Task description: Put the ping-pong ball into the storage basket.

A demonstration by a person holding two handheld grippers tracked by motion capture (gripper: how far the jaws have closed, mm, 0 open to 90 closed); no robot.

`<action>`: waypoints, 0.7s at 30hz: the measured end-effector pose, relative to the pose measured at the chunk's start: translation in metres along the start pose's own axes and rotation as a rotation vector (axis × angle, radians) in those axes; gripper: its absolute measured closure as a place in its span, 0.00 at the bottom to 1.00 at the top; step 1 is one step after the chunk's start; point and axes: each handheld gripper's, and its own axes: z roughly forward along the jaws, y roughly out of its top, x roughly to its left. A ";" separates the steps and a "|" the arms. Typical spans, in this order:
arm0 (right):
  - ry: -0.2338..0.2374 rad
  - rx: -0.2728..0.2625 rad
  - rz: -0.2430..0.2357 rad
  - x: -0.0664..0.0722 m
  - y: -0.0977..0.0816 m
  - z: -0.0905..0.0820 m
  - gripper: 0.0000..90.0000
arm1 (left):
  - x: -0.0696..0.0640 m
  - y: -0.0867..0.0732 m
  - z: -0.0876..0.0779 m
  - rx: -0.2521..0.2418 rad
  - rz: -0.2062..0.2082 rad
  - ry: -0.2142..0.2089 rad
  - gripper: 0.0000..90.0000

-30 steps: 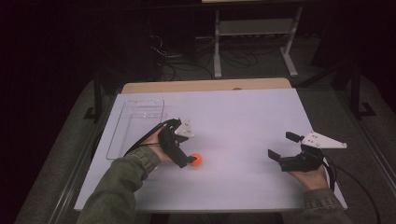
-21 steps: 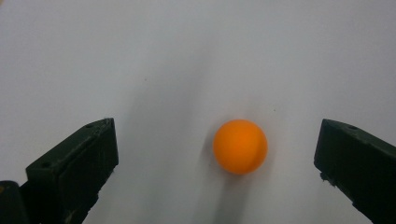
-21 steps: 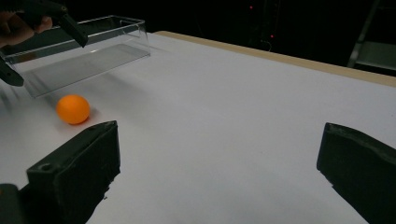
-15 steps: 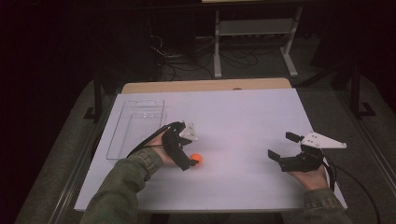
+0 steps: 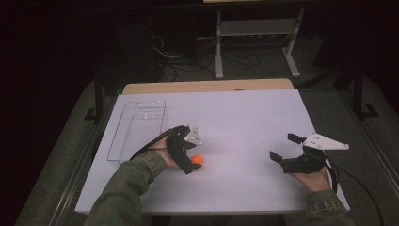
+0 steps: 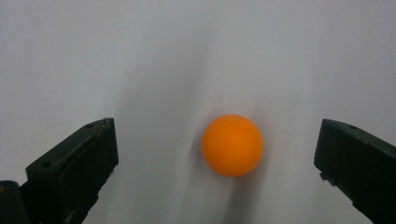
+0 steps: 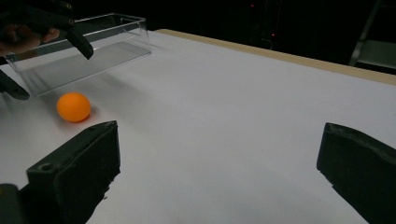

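Note:
An orange ball rests on the white table. My left gripper hangs just above it, pointing down, open. In the left gripper view the ball lies between the two black jaws, nearer the right one, touching neither. My right gripper is held low at the table's right side, open and with nothing in it. The right gripper view looks across the table at the ball, with the left gripper's jaws above it at the far left.
A clear plastic tray stands at the table's left side, behind the left hand; it also appears in the right gripper view. A metal stand and cables lie on the dark floor beyond the table's far edge.
My left gripper has shifted slightly right and closer over the ball. The right gripper has stayed put.

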 end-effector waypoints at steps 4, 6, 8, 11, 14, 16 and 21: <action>0.001 0.003 -0.002 0.000 0.000 0.000 0.00 | 0.000 -0.001 0.003 -0.001 -0.004 -0.003 0.00; 0.002 0.005 -0.003 0.000 0.000 0.000 0.00 | 0.000 -0.002 0.004 0.001 -0.006 -0.005 0.00; 0.001 0.005 -0.004 0.000 0.000 0.000 0.00 | 0.000 -0.002 0.005 0.004 -0.006 -0.004 0.00; 0.002 0.005 -0.004 0.000 0.000 0.000 0.00 | 0.000 -0.002 0.006 0.007 -0.003 -0.008 0.00; 0.002 0.007 -0.004 0.000 0.000 0.000 0.00 | -0.001 -0.002 0.008 0.005 -0.004 -0.009 0.00; 0.002 0.006 -0.005 0.000 0.000 0.000 0.00 | -0.001 -0.002 0.009 0.013 0.001 -0.010 0.00; 0.003 0.006 -0.005 0.000 0.000 0.000 0.00 | -0.001 -0.001 0.011 0.018 0.000 -0.014 0.00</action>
